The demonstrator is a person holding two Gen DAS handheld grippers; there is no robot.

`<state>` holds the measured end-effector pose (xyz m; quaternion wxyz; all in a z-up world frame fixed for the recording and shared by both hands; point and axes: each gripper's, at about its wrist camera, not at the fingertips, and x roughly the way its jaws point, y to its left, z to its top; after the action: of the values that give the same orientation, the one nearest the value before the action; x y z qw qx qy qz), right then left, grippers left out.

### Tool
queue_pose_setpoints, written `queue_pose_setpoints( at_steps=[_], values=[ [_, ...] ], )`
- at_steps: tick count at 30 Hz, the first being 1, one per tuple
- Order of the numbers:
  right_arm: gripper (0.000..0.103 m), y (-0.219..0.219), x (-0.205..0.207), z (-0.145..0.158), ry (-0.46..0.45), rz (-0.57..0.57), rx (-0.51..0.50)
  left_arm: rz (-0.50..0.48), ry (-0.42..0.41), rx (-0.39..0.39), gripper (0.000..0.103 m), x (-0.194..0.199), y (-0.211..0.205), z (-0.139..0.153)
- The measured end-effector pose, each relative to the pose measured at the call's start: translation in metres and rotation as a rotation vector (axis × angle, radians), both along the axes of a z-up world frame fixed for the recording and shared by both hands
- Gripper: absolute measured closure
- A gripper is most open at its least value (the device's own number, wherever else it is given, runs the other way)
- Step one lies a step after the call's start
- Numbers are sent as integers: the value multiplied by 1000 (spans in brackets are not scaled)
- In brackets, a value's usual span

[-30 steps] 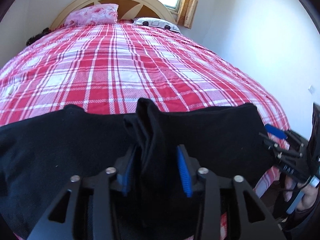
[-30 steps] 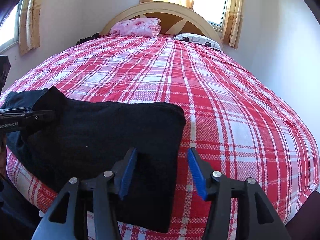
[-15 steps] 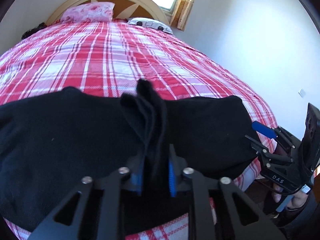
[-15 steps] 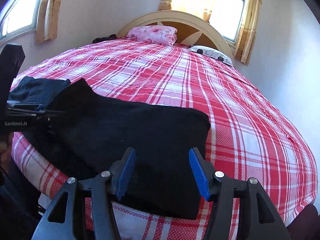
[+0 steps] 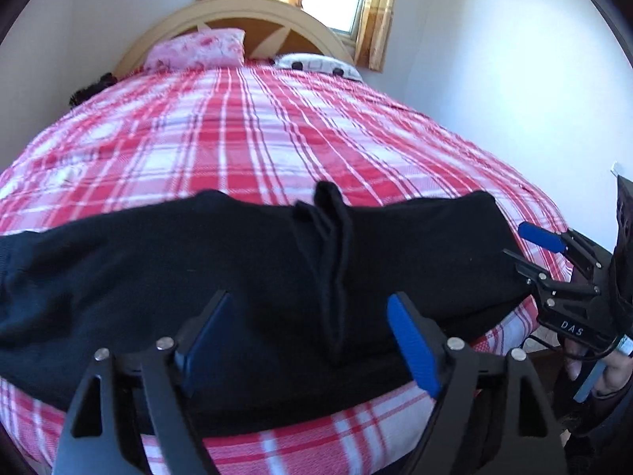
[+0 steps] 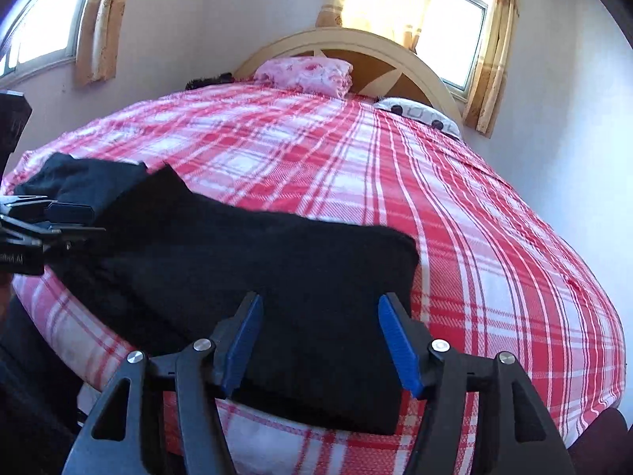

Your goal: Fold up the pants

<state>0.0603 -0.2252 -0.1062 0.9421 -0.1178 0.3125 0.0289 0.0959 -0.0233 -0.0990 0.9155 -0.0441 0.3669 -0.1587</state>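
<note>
Black pants (image 5: 166, 261) lie folded across the near edge of the bed, with a raised ridge of cloth (image 5: 332, 245) in the middle. My left gripper (image 5: 316, 340) is open, its blue pads either side of that ridge, holding nothing. My right gripper (image 6: 320, 340) is open over the right end of the pants (image 6: 277, 277), holding nothing. The right gripper shows at the right of the left wrist view (image 5: 550, 253). The left gripper shows at the left edge of the right wrist view (image 6: 47, 221).
The bed has a red and white plaid cover (image 5: 245, 138). A pink pillow (image 5: 198, 49) and a white spotted pillow (image 5: 316, 65) lie by the curved headboard (image 6: 336, 39). A white wall (image 5: 514, 79) runs along the right side.
My left gripper was shut on the ridge of cloth half a second ago and has opened and let it go. Both grippers have drawn back a little.
</note>
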Motion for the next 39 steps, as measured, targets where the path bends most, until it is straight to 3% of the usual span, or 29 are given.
queue_pose_setpoints(
  at_steps=[8,11,13,15,17,21,23,25,28,32,39],
  values=[
    [39,68,31,11,10,127,62,205,-21,51,15,-3,90,4],
    [40,98,47,0,47,161,60,308,-44,73,14,4,141,11],
    [39,112,53,-10,76,177,41,364,-51,117,7,9,165,10],
    [39,127,58,-28,131,182,-17,425,-4,148,6,19,193,0],
    [33,128,56,-31,103,159,-28,437,20,116,7,24,212,-8],
    [33,121,56,-24,123,137,-1,422,103,52,9,36,232,-35],
    [33,118,51,-18,108,123,12,426,79,37,9,31,233,-38],
    [33,115,44,-13,73,111,23,411,69,69,9,31,227,-40],
    [33,112,40,-12,74,94,44,402,74,46,15,31,228,-39],
    [33,110,35,-16,77,66,89,371,87,45,44,29,229,-35],
    [33,117,28,-21,82,78,135,387,74,4,58,20,229,-28]
  ],
)
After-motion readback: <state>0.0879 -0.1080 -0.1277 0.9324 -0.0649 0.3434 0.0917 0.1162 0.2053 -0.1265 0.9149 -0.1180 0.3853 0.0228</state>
